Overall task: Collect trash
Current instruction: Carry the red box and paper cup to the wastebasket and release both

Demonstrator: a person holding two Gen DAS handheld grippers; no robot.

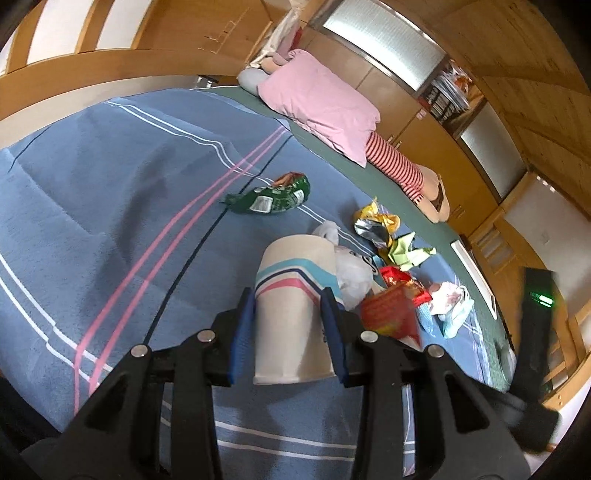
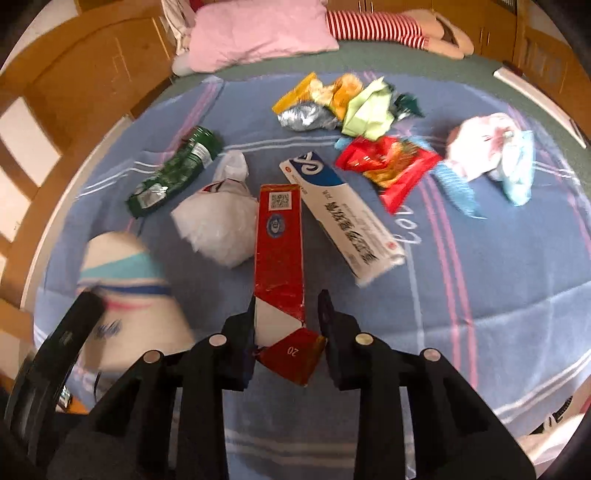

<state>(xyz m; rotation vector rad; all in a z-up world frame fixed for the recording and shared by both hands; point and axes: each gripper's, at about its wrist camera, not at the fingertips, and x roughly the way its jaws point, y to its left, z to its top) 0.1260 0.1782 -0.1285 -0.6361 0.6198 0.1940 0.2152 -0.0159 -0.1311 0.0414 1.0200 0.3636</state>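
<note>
My left gripper (image 1: 288,325) is shut on a white paper cup (image 1: 295,299) with blue and pink stripes, held above the blue bedspread (image 1: 110,206). The cup also shows blurred in the right wrist view (image 2: 125,295). My right gripper (image 2: 286,325) is shut on a long red carton (image 2: 280,254), seen at the right in the left wrist view (image 1: 388,310). Trash lies on the bedspread: a green snack bag (image 2: 173,173), a white plastic bag (image 2: 218,221), a white and blue box (image 2: 340,214), a red wrapper (image 2: 388,162), yellow and silver wrappers (image 2: 317,99), crumpled green paper (image 2: 369,107), and pink and blue tissue packs (image 2: 495,151).
A pink pillow (image 2: 258,29) and a doll with red striped legs (image 2: 388,26) lie at the head of the bed. A wooden bed frame (image 2: 74,92) borders the left side. Wooden cabinets (image 1: 461,155) stand beyond the bed.
</note>
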